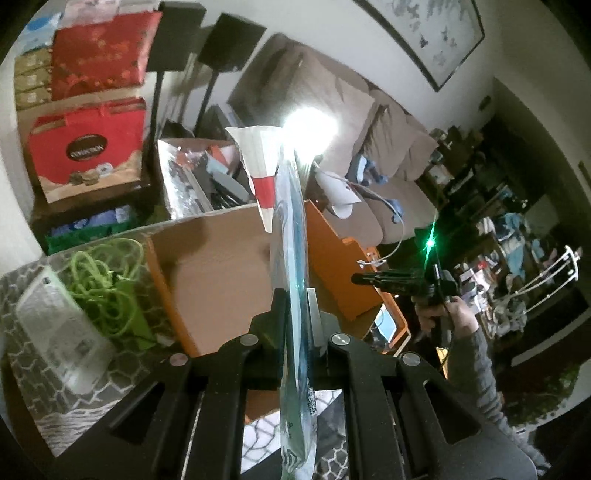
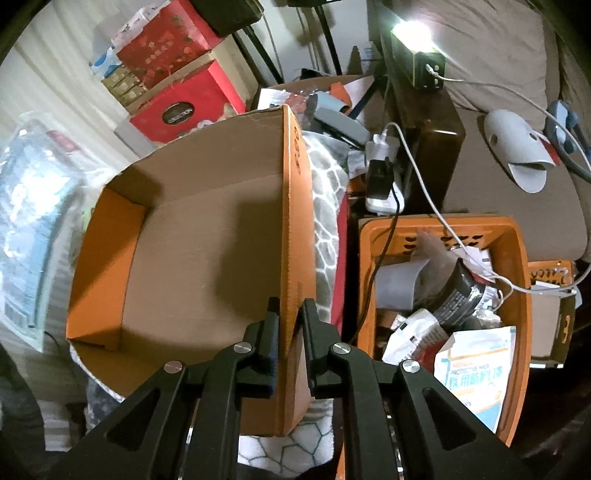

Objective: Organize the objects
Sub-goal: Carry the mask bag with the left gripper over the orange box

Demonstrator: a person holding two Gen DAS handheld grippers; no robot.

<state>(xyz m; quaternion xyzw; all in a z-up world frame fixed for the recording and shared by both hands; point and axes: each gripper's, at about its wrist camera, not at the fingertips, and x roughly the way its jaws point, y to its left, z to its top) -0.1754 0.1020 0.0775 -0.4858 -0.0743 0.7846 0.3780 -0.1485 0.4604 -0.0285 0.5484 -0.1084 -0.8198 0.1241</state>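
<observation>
My left gripper [image 1: 297, 295] is shut on a flat clear plastic packet [image 1: 291, 236] with a blue and red-white print, held edge-on above the orange cardboard box [image 1: 221, 266]. The same packet shows at the left edge of the right wrist view [image 2: 33, 229]. My right gripper [image 2: 290, 306] is shut on the right wall of the orange cardboard box [image 2: 207, 240], whose inside is bare. The right gripper also shows in the left wrist view [image 1: 373, 278], at the box's right flap.
An orange plastic basket [image 2: 521, 266] full of mask packets and pouches stands right of the box. A green cord [image 1: 107, 280] and a clear package [image 1: 62, 328] lie on the patterned cloth at left. Red gift boxes [image 2: 184, 107], a sofa [image 1: 369, 122] and a lamp [image 2: 413, 29] are behind.
</observation>
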